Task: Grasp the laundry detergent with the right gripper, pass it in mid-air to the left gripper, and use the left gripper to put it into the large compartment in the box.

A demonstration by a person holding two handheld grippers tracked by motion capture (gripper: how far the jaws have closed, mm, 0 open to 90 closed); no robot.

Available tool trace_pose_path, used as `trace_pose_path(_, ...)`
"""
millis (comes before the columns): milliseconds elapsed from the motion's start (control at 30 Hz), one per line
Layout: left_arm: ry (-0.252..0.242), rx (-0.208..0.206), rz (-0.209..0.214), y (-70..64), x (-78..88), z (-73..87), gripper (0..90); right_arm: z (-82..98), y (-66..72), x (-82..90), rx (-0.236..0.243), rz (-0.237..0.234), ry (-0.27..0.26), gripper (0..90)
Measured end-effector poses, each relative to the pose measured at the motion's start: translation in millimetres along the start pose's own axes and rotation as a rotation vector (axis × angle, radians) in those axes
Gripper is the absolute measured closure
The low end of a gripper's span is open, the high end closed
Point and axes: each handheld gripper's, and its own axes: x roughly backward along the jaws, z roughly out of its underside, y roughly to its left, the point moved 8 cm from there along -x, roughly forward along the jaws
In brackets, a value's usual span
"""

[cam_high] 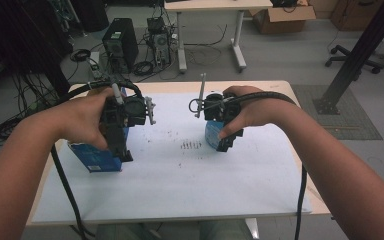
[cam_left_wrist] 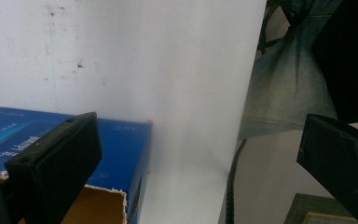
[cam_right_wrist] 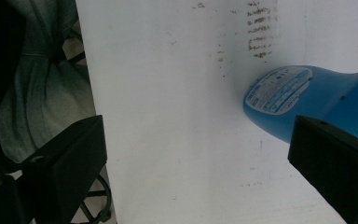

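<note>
forearms (cam_high: 25, 165) reach in from the near edge. both hand-held grippers, left (cam_high: 122, 145) and right (cam_high: 227, 140), are held wide and empty. a blue box (cam_left_wrist: 121, 144) lies near left, a blue bottle (cam_right_wrist: 307, 100) right, on the desk (cam_high: 180, 185); nothing is judged grasped yet.

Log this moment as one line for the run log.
left gripper: open, over blue box | right gripper: open, beside blue bottle | both objects on white sheet
</note>
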Motion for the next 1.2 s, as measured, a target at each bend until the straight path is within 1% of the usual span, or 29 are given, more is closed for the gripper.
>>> trace_pose_path(67,-0.002,0.001,-0.001,-0.8,0.1,0.2,0.2,0.3,0.9,0.4,-0.002,0.003,-0.001,4.4)
trace_pose_path(100,-0.002,0.0,0.003,-1.2,0.2,0.0,0.2,0.3,1.1,0.5,0.005,0.005,-0.003,4.3)
trace_pose_path(133,-0.004,-0.007,0.007,-1.2,0.2,-0.3,0.2,0.2,2.3,0.3,0.001,0.001,-0.007,4.3)
trace_pose_path(167,-0.004,-0.01,0.007,-0.1,-0.1,-0.9,0.2,0.0,2.2,0.1,0.008,-0.002,-0.013,4.5)
trace_pose_path(200,0.002,-0.009,0.008,1.2,-0.5,-1.0,0.2,0.6,2.3,-0.4,0.003,-0.007,-0.009,4.4)
trace_pose_path(267,0.002,-0.013,0.003,3.3,-2.2,-1.6,0.2,1.8,-0.2,-2.2,0.001,0.005,-0.007,4.2)
trace_pose_path(300,-0.002,-0.017,0.005,3.2,-2.7,-2.7,0.2,2.2,-0.2,-2.8,-0.007,0.003,-0.009,4.4)
trace_pose_path(333,-0.001,-0.014,0.007,2.9,-2.6,-2.6,0.2,1.8,-0.2,-3.1,-0.006,0.0,-0.018,4.2)
trace_pose_path(367,0.003,-0.026,0.005,3.9,-2.9,-3.3,0.2,1.1,-1.0,-3.4,-0.001,0.002,-0.025,4.3)
trace_pose_path(400,0.008,-0.028,0.006,4.2,-3.6,-3.2,0.2,1.9,0.1,-4.0,-0.009,-0.002,-0.013,4.3)
trace_pose_path(500,0.003,-0.024,0.007,3.7,-2.9,-3.3,0.2,2.6,-0.7,-4.5,-0.009,0.0,-0.01,4.3)
trace_pose_path(533,-0.002,-0.024,0.004,4.4,-2.7,-3.3,0.2,2.7,-1.4,-4.8,-0.008,0.001,-0.017,4.3)
trace_pose_path(567,-0.003,-0.022,0.004,4.5,-2.9,-3.0,0.2,3.5,-1.5,-4.7,-0.024,0.0,-0.024,4.1)
trace_pose_path(667,0.002,-0.021,-0.003,5.7,-3.8,-1.5,0.2,7.2,-2.2,-6.2,-0.043,0.002,-0.04,4.3)
trace_pose_path(700,0.002,-0.016,0.002,4.7,-4.1,-1.3,0.2,9.2,-1.9,-6.8,-0.051,0.004,-0.044,4.2)
trace_pose_path(767,0.002,-0.018,0.002,3.6,-4.1,-1.7,0.2,13.9,-1.5,-7.3,-0.058,0.001,-0.049,4.7)
trace_pose_path(800,0.004,-0.021,0.003,3.3,-4.0,-1.8,0.2,16.6,-1.7,-8.0,-0.065,0.006,-0.058,4.5)
trace_pose_path(833,0.008,-0.025,0.0,3.3,-3.8,-2.0,0.2,18.7,-2.2,-7.6,-0.068,0.012,-0.056,4.3)
trace_pose_path(933,0.011,-0.018,0.001,1.8,-5.1,-2.7,0.2,25.4,-1.2,-9.0,-0.092,0.013,-0.072,4.5)
trace_pose_path(1000,0.016,-0.021,0.001,0.7,-4.7,-3.0,0.2,30.0,-0.5,-10.4,-0.105,0.014,-0.077,4.6)
trace_pose_path(1200,0.009,-0.025,-0.002,-2.9,-3.5,-3.7,0.2,42.9,0.5,-15.1,-0.138,0.017,-0.075,4.9)
